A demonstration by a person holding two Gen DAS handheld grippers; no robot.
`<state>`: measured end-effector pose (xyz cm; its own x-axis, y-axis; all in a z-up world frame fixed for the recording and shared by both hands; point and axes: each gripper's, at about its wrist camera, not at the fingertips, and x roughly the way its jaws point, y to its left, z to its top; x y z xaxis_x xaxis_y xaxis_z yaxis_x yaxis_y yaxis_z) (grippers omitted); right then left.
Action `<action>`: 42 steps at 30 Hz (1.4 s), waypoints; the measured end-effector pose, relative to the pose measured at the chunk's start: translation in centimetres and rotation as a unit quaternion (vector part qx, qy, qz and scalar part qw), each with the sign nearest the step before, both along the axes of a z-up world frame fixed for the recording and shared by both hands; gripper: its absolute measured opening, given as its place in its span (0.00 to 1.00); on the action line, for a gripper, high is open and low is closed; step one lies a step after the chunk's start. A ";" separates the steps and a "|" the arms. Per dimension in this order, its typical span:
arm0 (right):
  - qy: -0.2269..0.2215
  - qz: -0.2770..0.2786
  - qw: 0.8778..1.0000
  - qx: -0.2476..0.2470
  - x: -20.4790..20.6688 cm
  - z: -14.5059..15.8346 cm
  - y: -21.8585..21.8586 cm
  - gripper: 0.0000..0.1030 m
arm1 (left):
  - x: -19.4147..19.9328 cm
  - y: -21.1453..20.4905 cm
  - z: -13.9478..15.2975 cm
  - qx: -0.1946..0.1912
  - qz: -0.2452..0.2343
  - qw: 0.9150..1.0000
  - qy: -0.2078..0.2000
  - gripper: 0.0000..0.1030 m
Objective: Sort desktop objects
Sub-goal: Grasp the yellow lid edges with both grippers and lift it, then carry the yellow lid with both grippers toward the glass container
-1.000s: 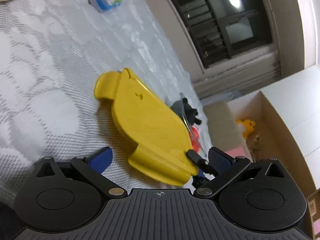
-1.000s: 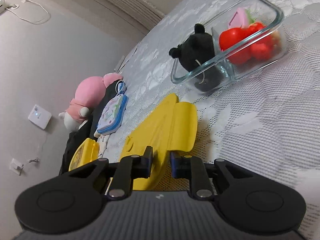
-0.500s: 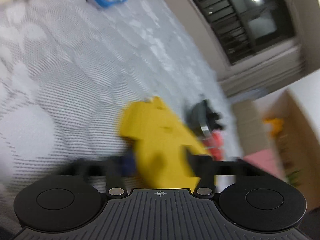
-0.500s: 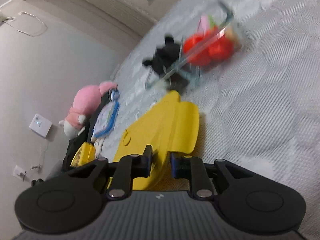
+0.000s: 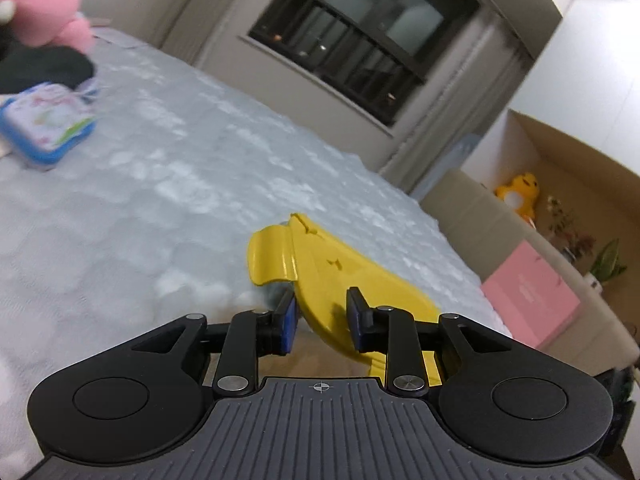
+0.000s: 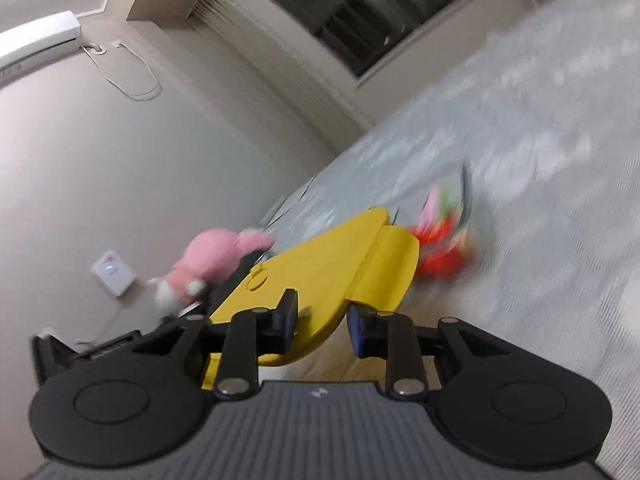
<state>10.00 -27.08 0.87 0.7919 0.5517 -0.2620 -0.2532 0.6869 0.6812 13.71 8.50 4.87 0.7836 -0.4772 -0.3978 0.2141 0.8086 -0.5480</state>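
Note:
A yellow plastic lid with flip tabs (image 5: pixel 340 280) is lifted off the white bedspread, held between both grippers. My left gripper (image 5: pixel 322 324) is shut on one end of it. My right gripper (image 6: pixel 322 324) is shut on the other end of the lid (image 6: pixel 320 272). Beyond the lid in the right wrist view, blurred, is the glass container (image 6: pixel 464 208) with red and pink items (image 6: pixel 440 248) inside. The black toy is hidden.
A pink plush (image 5: pixel 44 16) and a blue-edged tin (image 5: pixel 44 128) lie far left on the bed (image 5: pixel 160 200). An open cardboard box (image 5: pixel 560 184) with a yellow plush (image 5: pixel 518 196) and a pink box (image 5: pixel 528 296) stand right of the bed. The pink plush (image 6: pixel 216 256) lies by the wall.
My left gripper closed on the lid's end. Both grippers raised the lid off the bed and tilted up; the container now sits partly behind the lid.

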 end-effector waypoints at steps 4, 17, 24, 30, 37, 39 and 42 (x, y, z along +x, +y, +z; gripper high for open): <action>-0.004 -0.037 0.999 -0.024 4.2 0.7 -1.2 0.29 | 4.6 -2.7 -0.3 0.022 -0.009 1.000 -0.004 0.35; 0.028 -0.080 0.994 -0.067 11.7 -3.7 -0.7 0.32 | 10.1 -5.7 -4.3 0.096 0.020 0.994 0.057 0.53; 0.005 -0.088 0.989 -0.119 9.9 -2.7 0.9 0.37 | 9.0 -6.2 -3.2 0.133 0.029 0.989 0.050 0.55; -0.001 -0.131 0.981 -0.141 7.5 -1.8 0.3 0.54 | 7.0 -6.2 -1.1 0.154 0.035 0.987 0.024 0.63; 0.001 -0.187 0.976 -0.109 6.7 -1.4 -2.0 0.54 | 5.8 -6.8 1.3 0.154 0.029 0.987 -0.020 0.73; 0.004 -0.199 0.974 -0.110 7.7 -1.5 -2.3 0.54 | 6.6 -6.3 1.7 0.131 0.034 0.990 -0.029 0.76; 0.028 -0.210 0.975 -0.067 9.7 -2.6 -3.4 0.54 | 8.6 -5.4 1.3 0.093 0.048 0.994 -0.023 0.76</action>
